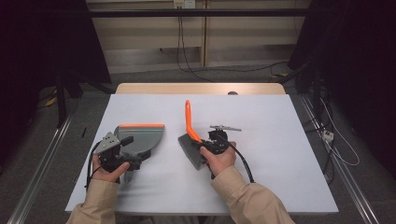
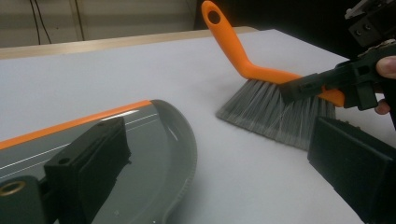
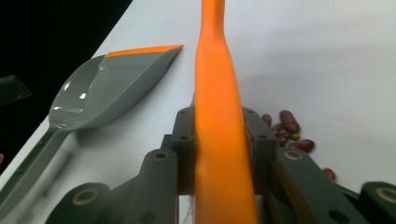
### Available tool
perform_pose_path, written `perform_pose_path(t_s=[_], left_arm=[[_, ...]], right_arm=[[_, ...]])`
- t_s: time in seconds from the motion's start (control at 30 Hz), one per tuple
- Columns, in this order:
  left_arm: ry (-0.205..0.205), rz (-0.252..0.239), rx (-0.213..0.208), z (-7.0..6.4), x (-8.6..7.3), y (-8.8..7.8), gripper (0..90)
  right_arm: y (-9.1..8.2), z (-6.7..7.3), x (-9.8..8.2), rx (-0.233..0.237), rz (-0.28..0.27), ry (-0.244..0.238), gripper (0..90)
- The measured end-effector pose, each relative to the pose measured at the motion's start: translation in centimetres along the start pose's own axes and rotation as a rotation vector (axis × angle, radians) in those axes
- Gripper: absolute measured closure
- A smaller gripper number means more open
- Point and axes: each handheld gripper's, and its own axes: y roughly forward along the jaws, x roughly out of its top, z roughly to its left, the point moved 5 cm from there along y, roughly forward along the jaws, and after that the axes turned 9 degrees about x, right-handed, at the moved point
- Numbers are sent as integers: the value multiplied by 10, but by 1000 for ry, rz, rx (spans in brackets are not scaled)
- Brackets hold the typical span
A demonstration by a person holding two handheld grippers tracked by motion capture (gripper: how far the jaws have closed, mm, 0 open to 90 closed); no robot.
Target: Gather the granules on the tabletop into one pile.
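A grey dustpan (image 1: 144, 135) with an orange lip lies flat on the left of the white table (image 1: 280, 140). My left gripper (image 1: 128, 142) hovers over its rear part, jaws wide apart and holding nothing. In the left gripper view one jaw stands over the dustpan (image 2: 154, 140). An orange-handled brush (image 1: 188, 121) with grey bristles (image 2: 275, 109) stands at mid-table, bristles on the surface. My right gripper (image 1: 198, 142) is shut on its handle just above the bristles. A small heap of red beans (image 3: 287, 128) lies beside the brush (image 3: 217, 70), opposite the dustpan (image 3: 107, 84).
A wooden strip (image 1: 201, 88) runs along the table's far edge. Cables (image 1: 327, 135) trail on the floor to the right, and dark frame legs stand on both sides. The white surface to the far right and front is bare.
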Motion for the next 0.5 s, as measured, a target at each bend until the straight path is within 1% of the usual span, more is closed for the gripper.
perform_pose_path(t_s=[0.07,0.27,0.5], left_arm=[[3,-1,0,0,0,0,51],[6,0,4,-1,0,-1,51],[8,1,3,-1,0,-1,51]], right_arm=[[-4,-3,-2,-11,-4,-9,708],[-18,-13,-6,-28,-22,15,707],[-34,-22,-10,-42,-33,29,706]])
